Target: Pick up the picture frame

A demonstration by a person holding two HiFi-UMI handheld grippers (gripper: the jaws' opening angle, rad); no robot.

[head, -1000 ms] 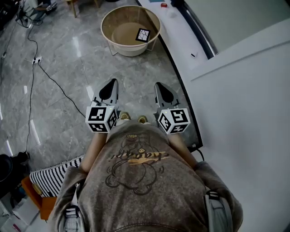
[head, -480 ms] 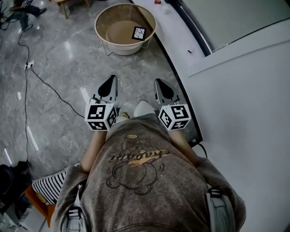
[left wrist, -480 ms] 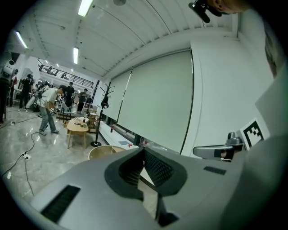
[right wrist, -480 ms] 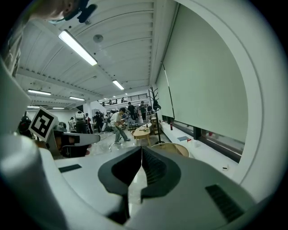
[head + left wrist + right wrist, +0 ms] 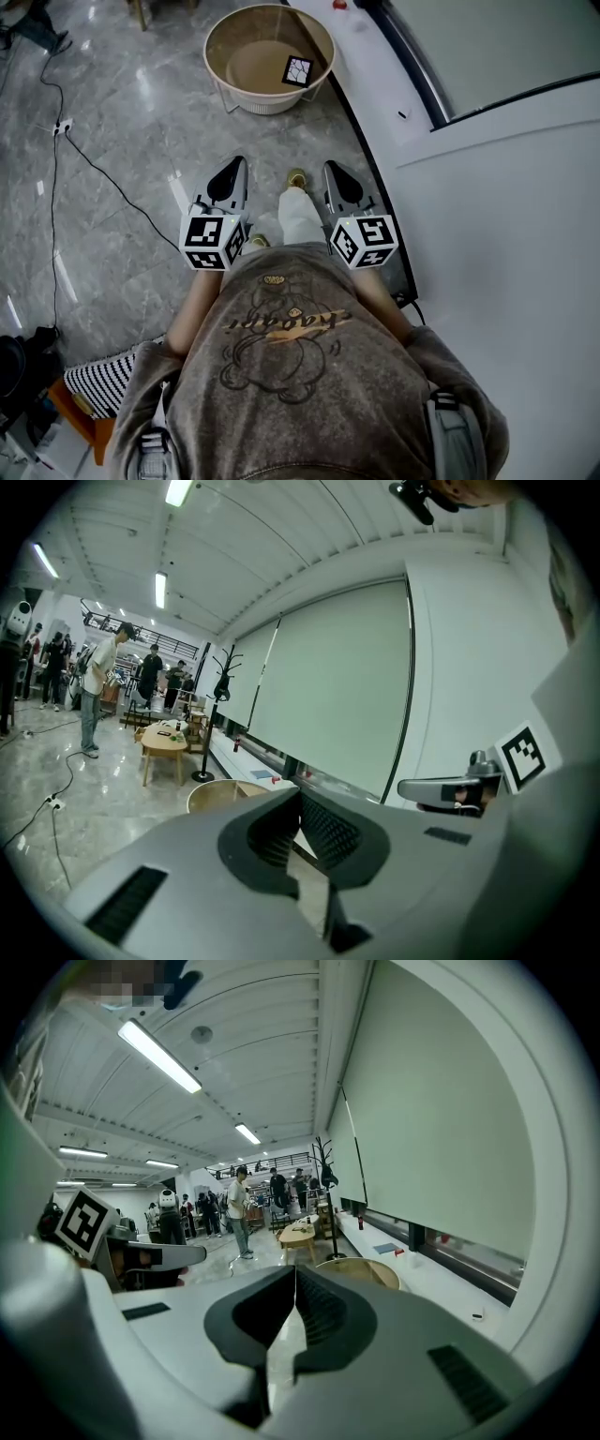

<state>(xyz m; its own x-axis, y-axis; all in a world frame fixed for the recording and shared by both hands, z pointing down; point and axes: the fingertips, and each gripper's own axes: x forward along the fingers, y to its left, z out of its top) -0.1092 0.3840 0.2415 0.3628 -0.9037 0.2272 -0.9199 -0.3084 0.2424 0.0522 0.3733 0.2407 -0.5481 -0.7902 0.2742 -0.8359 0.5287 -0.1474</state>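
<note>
Your left gripper [image 5: 230,174] and right gripper [image 5: 337,178] are both clenched, jaw tips pressed together with nothing between them. They point forward side by side, with your trouser leg [image 5: 298,214] between them. The picture frame [image 5: 297,71] is well ahead of both, inside the round basket [image 5: 272,102], on the side nearer your right gripper. The basket stands on the grey floor [image 5: 122,187], just beside the white ledge [image 5: 487,234] that runs along the right gripper's outer side.

The left gripper [image 5: 300,797] is seen with jaws pressed together, empty, and a round tub [image 5: 217,796] is framed beyond.
</note>
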